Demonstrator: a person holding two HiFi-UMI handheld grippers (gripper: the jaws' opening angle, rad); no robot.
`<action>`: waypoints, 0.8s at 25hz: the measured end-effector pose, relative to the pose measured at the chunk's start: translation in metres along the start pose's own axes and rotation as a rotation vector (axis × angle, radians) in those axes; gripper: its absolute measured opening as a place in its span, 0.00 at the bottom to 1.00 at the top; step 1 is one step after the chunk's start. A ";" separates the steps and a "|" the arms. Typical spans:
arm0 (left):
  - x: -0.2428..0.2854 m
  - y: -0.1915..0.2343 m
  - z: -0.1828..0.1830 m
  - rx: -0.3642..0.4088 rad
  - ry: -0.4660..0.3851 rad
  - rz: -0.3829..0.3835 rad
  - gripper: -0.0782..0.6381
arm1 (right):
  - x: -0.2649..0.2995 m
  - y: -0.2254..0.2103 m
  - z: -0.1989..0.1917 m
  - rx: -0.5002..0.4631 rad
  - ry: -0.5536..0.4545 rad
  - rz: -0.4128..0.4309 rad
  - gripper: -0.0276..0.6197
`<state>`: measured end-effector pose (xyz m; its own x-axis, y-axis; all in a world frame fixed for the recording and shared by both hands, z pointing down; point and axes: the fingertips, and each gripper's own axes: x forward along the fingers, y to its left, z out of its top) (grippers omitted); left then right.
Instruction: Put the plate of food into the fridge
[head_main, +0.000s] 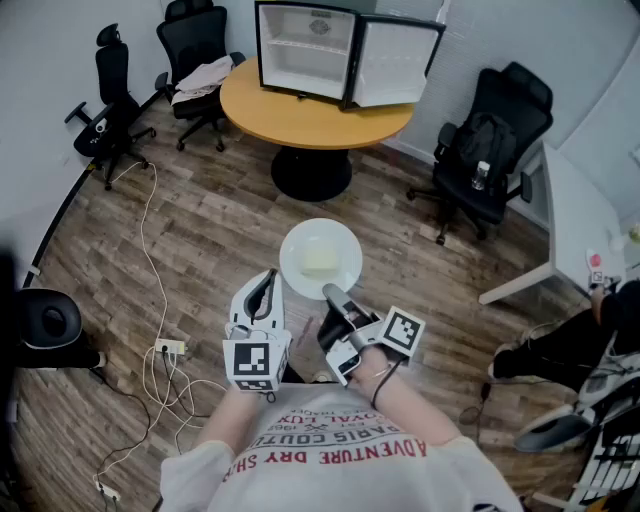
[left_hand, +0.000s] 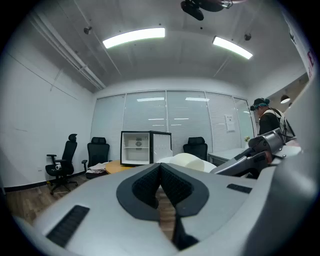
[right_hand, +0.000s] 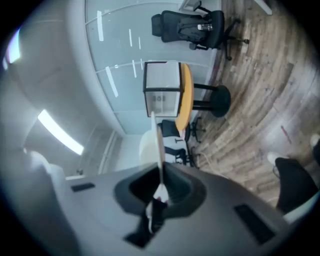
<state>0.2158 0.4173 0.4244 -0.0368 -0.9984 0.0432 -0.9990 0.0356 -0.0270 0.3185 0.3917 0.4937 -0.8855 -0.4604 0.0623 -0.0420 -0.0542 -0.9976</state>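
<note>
A white plate (head_main: 297, 243) with a pale lump of food (head_main: 319, 261) hangs in mid-air over the wooden floor. My right gripper (head_main: 332, 293) is shut on its near rim. In the right gripper view the plate (right_hand: 159, 145) shows edge-on, pinched between the jaws of the right gripper (right_hand: 161, 187). To the plate's left, my left gripper (head_main: 264, 285) is shut with nothing in it; its jaws (left_hand: 161, 172) meet. Ahead, the small fridge (head_main: 305, 50) stands on a round wooden table (head_main: 300, 115), its door (head_main: 395, 62) swung open to the right.
Black office chairs (head_main: 490, 140) stand around the table, one (head_main: 200, 70) with cloth on its seat. White cables and a power strip (head_main: 168, 348) lie on the floor at the left. A white desk (head_main: 575, 215) stands at the right.
</note>
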 end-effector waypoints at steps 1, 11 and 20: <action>0.001 -0.001 -0.002 0.002 0.005 -0.006 0.15 | 0.000 0.000 0.000 0.002 -0.001 0.005 0.10; 0.007 -0.011 -0.015 -0.011 0.035 -0.042 0.15 | 0.000 -0.012 -0.001 -0.005 0.001 -0.044 0.10; 0.031 0.035 -0.028 -0.042 0.064 -0.025 0.15 | 0.047 -0.013 0.003 0.022 0.018 -0.056 0.10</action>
<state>0.1792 0.3893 0.4523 -0.0123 -0.9941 0.1075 -0.9998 0.0142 0.0169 0.2790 0.3685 0.5095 -0.8903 -0.4399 0.1173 -0.0818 -0.0988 -0.9917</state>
